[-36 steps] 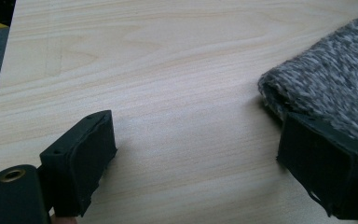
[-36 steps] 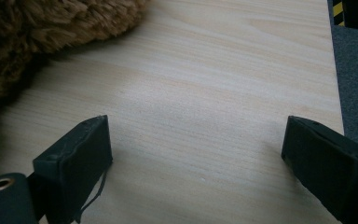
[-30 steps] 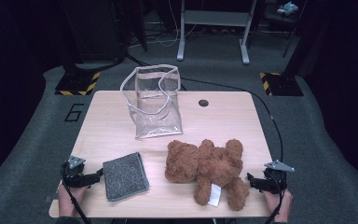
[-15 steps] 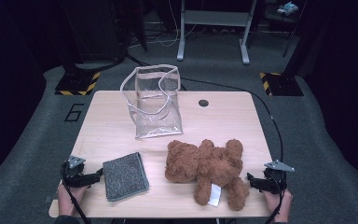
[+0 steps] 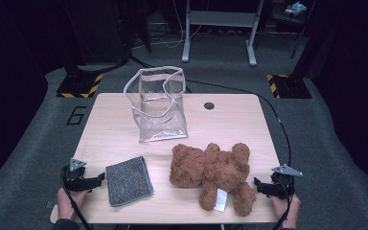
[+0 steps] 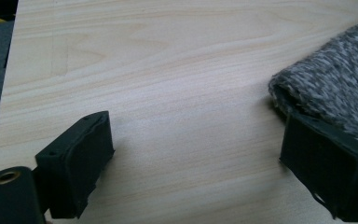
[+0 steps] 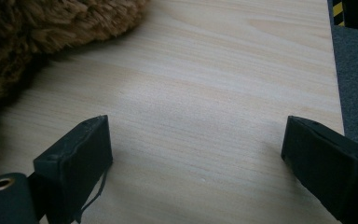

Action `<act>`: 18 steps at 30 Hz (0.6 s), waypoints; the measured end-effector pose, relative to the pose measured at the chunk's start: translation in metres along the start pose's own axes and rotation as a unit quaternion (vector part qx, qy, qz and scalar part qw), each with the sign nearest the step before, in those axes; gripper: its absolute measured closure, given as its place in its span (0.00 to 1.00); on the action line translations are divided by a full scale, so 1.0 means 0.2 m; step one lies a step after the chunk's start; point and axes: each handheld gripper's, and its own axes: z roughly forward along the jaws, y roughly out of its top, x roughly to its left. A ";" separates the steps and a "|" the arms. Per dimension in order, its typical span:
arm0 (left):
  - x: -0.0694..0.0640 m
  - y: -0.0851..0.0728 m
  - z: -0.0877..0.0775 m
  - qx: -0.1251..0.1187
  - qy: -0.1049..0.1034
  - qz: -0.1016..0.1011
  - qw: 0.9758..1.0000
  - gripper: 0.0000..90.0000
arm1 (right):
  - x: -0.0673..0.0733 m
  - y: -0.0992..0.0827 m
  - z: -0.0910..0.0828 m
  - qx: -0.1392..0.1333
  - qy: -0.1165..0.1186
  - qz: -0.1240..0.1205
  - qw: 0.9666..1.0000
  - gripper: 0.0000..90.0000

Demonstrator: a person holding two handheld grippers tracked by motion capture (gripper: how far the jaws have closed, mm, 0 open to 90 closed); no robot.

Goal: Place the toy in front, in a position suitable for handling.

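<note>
- A light wooden counter (image 5: 115, 139) with rounded corners is sitting on grey carpet in a pretty dark room, with a small round black hole (image 5: 209, 105) near its far edge.
- Yellow-and-black striped floor plates (image 5: 79, 87) are lying on the carpet past the far corners, and a grey metal frame stand (image 5: 219, 28) is standing further back. A "6" is marked on the carpet to the left.
- A clear plastic bag with a pale trimmed rim (image 5: 158, 103) is standing upright at the far middle of the counter, mouth open to the top. I'm not seeing anything inside it.
- A brown plush teddy bear (image 5: 213, 172) is lying flat on the near right part, long axis running roughly left to right, head end pointing left and legs angling toward the near edge, a white tag by one leg.
- A grey speckled folded cloth (image 5: 128, 180) is lying flat at the near left, a bit skewed, well apart from the bear.
- The left gripper (image 5: 96, 181) is resting at the near left corner, jaws spread wide, pointing right at the cloth. In the left gripper view one jaw is sitting right against the cloth's edge (image 6: 335, 88).
- The right gripper (image 5: 261, 188) is resting at the near right corner, jaws spread with bare wood between them, pointing left just beside the bear's leg (image 7: 51, 28).
</note>
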 end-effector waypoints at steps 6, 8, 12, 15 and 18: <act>0.01 0.08 -0.05 -0.009 -0.012 -0.001 1.000 0.07 | 0.00 0.00 0.00 0.000 0.000 0.000 1.000 0.09; -0.01 0.12 -0.07 -0.013 -0.015 0.006 1.000 0.07 | 0.00 0.00 0.00 0.000 0.000 0.000 1.000 0.09; -0.04 0.20 -0.08 -0.017 -0.029 0.016 0.999 0.07 | 0.00 0.00 0.00 0.000 0.000 0.000 1.000 0.09; -0.06 0.26 -0.09 -0.017 -0.037 0.025 0.999 0.07 | 0.00 0.00 0.00 0.000 0.000 0.000 1.000 0.09; -0.08 0.31 -0.09 -0.020 -0.041 0.034 0.998 0.07 | 0.00 0.00 0.00 0.000 0.000 0.000 1.000 0.09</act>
